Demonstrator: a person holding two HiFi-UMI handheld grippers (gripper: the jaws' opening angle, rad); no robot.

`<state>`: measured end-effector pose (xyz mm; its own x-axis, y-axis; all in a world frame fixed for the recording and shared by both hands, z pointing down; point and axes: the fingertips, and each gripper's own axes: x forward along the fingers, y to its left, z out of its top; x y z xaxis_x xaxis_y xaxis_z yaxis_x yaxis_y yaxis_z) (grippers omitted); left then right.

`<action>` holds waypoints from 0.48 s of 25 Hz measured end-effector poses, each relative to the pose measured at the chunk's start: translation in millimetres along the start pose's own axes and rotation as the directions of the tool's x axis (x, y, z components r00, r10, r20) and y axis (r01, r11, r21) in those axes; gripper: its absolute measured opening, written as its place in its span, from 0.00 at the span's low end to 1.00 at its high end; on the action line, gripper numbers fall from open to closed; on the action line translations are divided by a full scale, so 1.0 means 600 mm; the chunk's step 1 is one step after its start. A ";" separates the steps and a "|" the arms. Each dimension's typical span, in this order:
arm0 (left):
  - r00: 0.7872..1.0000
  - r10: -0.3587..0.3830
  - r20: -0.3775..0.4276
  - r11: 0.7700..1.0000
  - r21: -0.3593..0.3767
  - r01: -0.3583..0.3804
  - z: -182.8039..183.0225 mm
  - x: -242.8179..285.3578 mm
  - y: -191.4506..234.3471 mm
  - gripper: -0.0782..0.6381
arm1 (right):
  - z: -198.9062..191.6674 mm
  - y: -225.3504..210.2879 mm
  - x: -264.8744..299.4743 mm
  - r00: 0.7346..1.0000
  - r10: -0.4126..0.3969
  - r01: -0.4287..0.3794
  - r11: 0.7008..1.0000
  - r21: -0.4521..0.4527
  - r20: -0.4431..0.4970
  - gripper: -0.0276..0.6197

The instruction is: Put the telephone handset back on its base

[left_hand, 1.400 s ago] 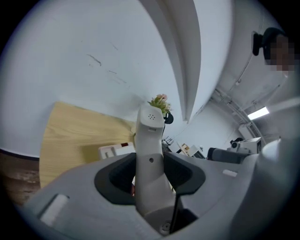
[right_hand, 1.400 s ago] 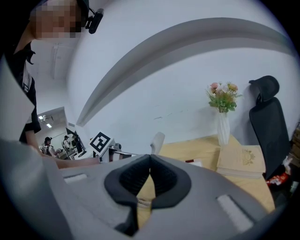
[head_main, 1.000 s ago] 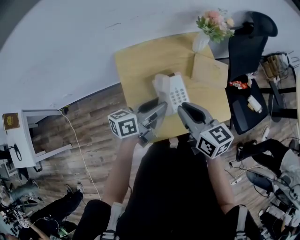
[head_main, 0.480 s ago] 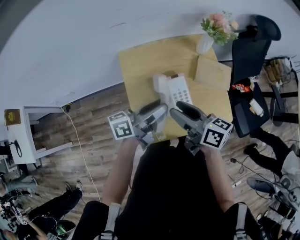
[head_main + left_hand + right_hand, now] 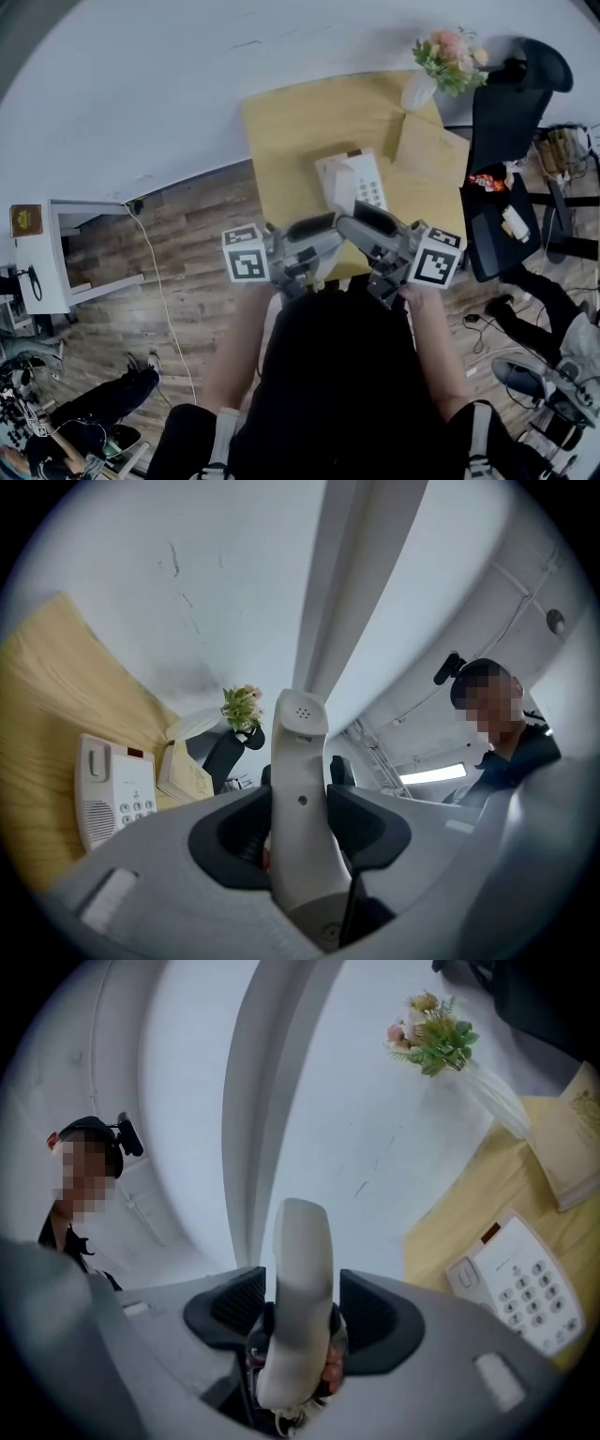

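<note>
Left gripper (image 5: pixel 298 810) has its fingers clamped on the middle of the handset (image 5: pixel 300 752), with the end that has the little holes sticking out past the tips. Right gripper (image 5: pixel 302 1305) has just been opening up. The handset runs between its fingers with a gap each side, so it's not gripping. The base (image 5: pixel 357 182) sits on the table (image 5: pixel 291 122) just beyond both sets of fingertips, apart from the handset.

- I log an off-white plastic telephone handset (image 5: pixel 300 789) and a white keypad base (image 5: pixel 356 183).
- Pale yellow wooden table (image 5: pixel 300 122).
- Brown plank-patterned floor (image 5: pixel 187 234).
- Pink-and-green flower bunch (image 5: pixel 450 58).
</note>
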<state>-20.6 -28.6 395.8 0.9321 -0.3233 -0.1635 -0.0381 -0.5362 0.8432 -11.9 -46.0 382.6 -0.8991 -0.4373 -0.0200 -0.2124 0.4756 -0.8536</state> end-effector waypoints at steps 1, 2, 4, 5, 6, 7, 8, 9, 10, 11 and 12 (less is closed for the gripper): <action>1.000 -0.014 0.000 1.000 -0.003 0.014 -0.003 0.003 -0.004 0.38 | -0.001 -0.001 0.001 1.000 0.014 -0.014 1.000 0.008 -0.009 0.41; 1.000 -0.027 0.001 1.000 -0.005 0.027 -0.006 0.005 -0.007 0.38 | -0.002 -0.001 0.001 0.999 0.031 -0.030 0.999 0.019 -0.016 0.41; 0.999 -0.043 0.003 0.999 -0.011 0.043 -0.011 0.010 -0.011 0.38 | -0.002 0.000 -0.001 0.997 0.062 -0.061 0.998 0.035 -0.034 0.41; 0.999 -0.046 0.005 0.999 -0.015 0.046 -0.013 0.014 -0.012 0.38 | -0.001 0.000 -0.003 0.996 0.075 -0.073 0.997 0.038 -0.047 0.41; 0.999 -0.046 0.009 0.999 -0.018 0.046 -0.013 0.019 -0.013 0.38 | 0.001 0.001 -0.006 0.994 0.087 -0.085 0.996 0.039 -0.061 0.41; 0.999 -0.042 0.014 0.999 -0.021 0.043 -0.013 0.024 -0.012 0.38 | 0.004 0.001 -0.009 0.993 0.096 -0.093 0.995 0.039 -0.075 0.38; 0.999 -0.036 0.021 0.999 -0.022 0.037 -0.013 0.030 -0.011 0.38 | 0.007 0.000 -0.012 0.991 0.101 -0.098 0.995 0.036 -0.090 0.37; 0.999 -0.028 0.031 0.999 -0.022 0.028 -0.013 0.035 -0.010 0.38 | 0.010 -0.003 -0.015 0.989 0.104 -0.101 0.994 0.034 -0.106 0.37; 0.999 -0.017 0.044 1.000 -0.021 0.018 -0.014 0.040 -0.007 0.38 | 0.013 -0.005 -0.018 0.987 0.108 -0.104 0.994 0.032 -0.123 0.37; 0.998 -0.007 0.061 1.000 -0.020 0.008 -0.015 0.045 -0.005 0.38 | 0.015 -0.008 -0.021 0.984 0.111 -0.108 0.994 0.032 -0.142 0.36; 0.997 0.002 0.080 1.000 -0.019 0.000 -0.017 0.049 -0.003 0.38 | 0.017 -0.011 -0.024 0.980 0.117 -0.112 0.993 0.036 -0.160 0.36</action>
<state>10.8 -29.1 394.5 0.9002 -0.3857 -0.2022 -0.0315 -0.5208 0.8531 6.4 -50.3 383.3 -0.9674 -0.2506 -0.0356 -0.0961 0.4940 -0.8641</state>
